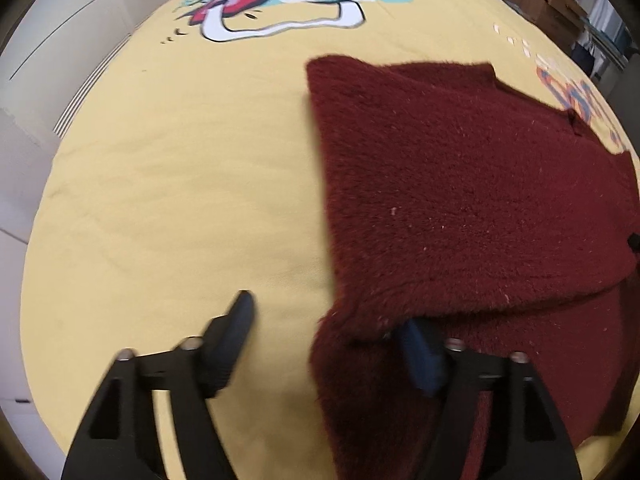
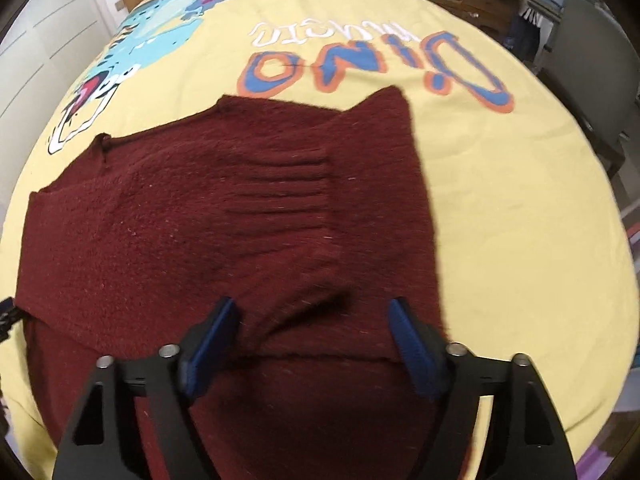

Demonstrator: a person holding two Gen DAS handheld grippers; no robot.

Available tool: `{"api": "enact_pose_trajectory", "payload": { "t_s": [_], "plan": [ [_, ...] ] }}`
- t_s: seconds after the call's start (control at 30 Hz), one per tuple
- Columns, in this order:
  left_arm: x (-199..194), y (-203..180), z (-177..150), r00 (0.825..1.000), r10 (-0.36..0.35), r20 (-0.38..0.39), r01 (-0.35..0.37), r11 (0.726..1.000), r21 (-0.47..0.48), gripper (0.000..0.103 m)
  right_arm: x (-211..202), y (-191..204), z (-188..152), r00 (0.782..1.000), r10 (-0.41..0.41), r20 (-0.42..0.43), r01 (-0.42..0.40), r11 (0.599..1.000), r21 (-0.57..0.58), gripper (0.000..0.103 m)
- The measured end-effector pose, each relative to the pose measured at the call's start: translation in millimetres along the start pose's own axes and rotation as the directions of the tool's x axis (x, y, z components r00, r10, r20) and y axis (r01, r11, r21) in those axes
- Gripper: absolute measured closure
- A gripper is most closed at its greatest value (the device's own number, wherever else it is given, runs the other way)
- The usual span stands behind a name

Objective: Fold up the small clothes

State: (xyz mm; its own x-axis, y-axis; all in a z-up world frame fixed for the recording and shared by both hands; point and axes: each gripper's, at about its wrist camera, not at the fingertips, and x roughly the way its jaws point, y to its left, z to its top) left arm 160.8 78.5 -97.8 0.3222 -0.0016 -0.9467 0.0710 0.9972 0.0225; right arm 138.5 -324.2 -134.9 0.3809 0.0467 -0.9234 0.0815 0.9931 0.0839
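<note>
Lying between the right tool's (image 2: 316,332) spread fingers, sweater (image 2: 224,216).

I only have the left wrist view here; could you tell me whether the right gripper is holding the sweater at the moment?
Observer: No. In the right wrist view the right gripper is open, its blue pads either side of a raised fold of the maroon sweater, not closed on it.
Operator: Thank you. Is any ribbed part showing?
Observer: Yes, a ribbed cuff or hem lies folded across the sweater's middle, beyond that gripper.
Operator: And what is printed on the yellow sheet past the sweater?
Observer: Large blue and orange lettering, upside down from that camera; it seems to read "Dino".
</note>
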Motion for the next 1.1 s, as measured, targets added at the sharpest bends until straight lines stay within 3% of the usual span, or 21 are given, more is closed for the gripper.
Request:
{"api": "enact_pose_trajectory", "payload": {
  "t_s": [0.07, 0.17, 0.23, 0.47, 0.63, 0.8, 0.93, 1.1],
  "plan": [
    [-10, 10, -1, 1.000, 0.002, 0.015, -0.002, 1.000, -0.015, 0.011, -8, -1, 0, 1.000, 0.004, 0.002, -0.004, 1.000, -0.028, 0.020],
    [-32, 22, -5, 0.997, 0.004, 0.076, 0.000, 0.998, -0.056, 0.002, -25, 3, 0, 1.000, 0.007, 0.024, -0.005, 0.998, -0.065, 0.011],
    [-46, 23, -4, 0.993, -0.009, 0.115, 0.018, 0.997, -0.079, 0.001, -36, 11, 1, 0.999, 0.005, 0.049, -0.001, 0.996, -0.095, 0.000],
    [-73, -37, 10, 0.978, -0.092, 0.188, 0.103, 0.993, -0.050, 0.001, -59, 56, 11, 0.993, 0.029, 0.112, -0.008, 0.983, -0.186, 0.000],
    [-40, -75, 17, 0.976, -0.133, 0.170, 0.139, 0.990, -0.024, 0.001, -36, 95, 10, 0.992, 0.037, 0.118, -0.007, 0.970, -0.244, 0.000],
    [8, -99, 15, 0.989, -0.123, 0.078, 0.123, 0.992, 0.004, 0.001, 6, 110, 2, 0.997, 0.012, 0.072, 0.009, 0.960, -0.280, 0.000],
    [24, -97, 7, 0.996, -0.061, 0.069, 0.057, 0.997, 0.053, 0.001, 29, 94, -2, 0.999, -0.006, 0.032, 0.014, 0.969, -0.247, 0.000],
    [29, -78, 0, 0.997, -0.040, 0.064, 0.036, 0.997, 0.062, 0.001, 27, 64, -4, 0.998, -0.034, 0.061, 0.046, 0.976, -0.214, 0.000]
  ]
}}
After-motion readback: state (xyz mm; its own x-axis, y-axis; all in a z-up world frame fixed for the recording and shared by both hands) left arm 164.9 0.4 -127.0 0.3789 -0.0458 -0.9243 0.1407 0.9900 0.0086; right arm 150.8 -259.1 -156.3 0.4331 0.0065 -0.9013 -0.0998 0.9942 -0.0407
